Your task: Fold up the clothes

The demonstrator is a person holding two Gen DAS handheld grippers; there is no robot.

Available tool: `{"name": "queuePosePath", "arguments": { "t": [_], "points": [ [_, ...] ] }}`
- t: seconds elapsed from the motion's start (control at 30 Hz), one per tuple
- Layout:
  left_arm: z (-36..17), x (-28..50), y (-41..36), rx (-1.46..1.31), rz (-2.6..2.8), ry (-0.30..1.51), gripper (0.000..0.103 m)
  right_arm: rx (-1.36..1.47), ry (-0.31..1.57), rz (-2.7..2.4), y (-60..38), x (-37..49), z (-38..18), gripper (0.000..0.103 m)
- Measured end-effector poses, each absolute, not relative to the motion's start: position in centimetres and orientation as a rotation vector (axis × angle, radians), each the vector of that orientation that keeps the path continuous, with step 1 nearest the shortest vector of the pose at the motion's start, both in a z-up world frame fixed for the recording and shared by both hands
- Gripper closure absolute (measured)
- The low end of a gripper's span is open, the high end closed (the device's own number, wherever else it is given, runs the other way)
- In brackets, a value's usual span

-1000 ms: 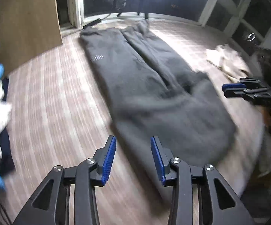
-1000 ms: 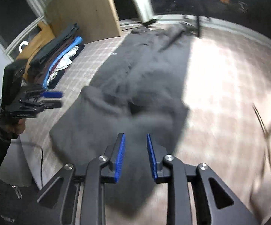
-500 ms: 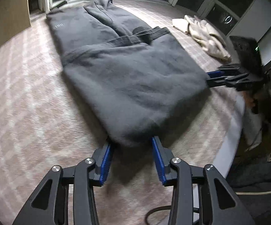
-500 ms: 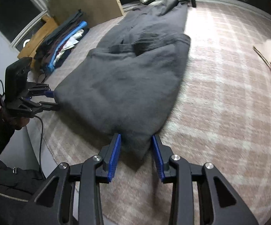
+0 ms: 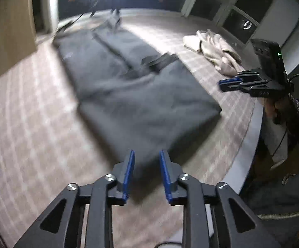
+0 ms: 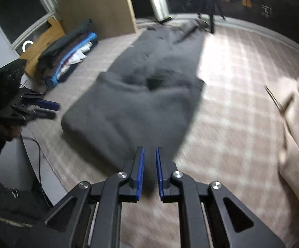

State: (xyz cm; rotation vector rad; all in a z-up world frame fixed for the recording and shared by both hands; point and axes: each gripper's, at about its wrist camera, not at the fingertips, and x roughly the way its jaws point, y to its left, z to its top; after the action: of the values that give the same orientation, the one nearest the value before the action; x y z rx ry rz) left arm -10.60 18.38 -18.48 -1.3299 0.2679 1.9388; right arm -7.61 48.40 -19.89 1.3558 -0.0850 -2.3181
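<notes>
A checked pink-and-cream woven cloth [image 5: 35, 136] covers the work surface. On it lies the long dark grey fleece trousers [image 5: 128, 95], near end folded over the legs; a small pale mark on one leg is too blurred to read. The right wrist view alone shows a stack of dark and blue folded clothes [image 6: 66, 55] against a tan wooden board [image 6: 99, 6]. The crumpled cream garment [image 5: 213, 47] appears in both views. The left gripper [image 5: 146, 161] hovers above the trousers' near edge, blue-padded jaws spread and empty. The right gripper [image 6: 149, 161] hangs just over the near corner, jaws narrowly parted, gripping nothing.
</notes>
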Motion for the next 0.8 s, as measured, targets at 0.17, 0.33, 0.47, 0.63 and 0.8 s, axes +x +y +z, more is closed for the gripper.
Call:
{"name": "queuePosePath", "arguments": {
  "t": [0.17,0.33,0.47,0.63,0.8],
  "points": [
    [-22.6,-11.9,20.0,-1.434,1.877,0.306,0.076,1.442,-0.046,-2.240,47.1,-9.2,-21.9,0.082],
    [-17.9,-14.3,17.3,-1.456,1.934,0.341,0.076,1.544,0.023,-2.218,48.6,-9.8,-20.3,0.083],
    [-10.1,-18.9,14.0,-1.329,2.152,0.374,0.073,1.406,0.048,-2.351,51.5,-12.3,-13.0,0.083],
    [-4.2,-24.9,13.3,-1.208,2.309,0.414,0.069,1.279,0.028,-2.469,51.7,-18.4,-10.3,0.083],
    [-6.1,-28.4,16.3,-1.186,2.259,0.452,0.066,1.224,-0.040,-2.536,51.9,-25.0,-10.7,0.072]
  ]
}}
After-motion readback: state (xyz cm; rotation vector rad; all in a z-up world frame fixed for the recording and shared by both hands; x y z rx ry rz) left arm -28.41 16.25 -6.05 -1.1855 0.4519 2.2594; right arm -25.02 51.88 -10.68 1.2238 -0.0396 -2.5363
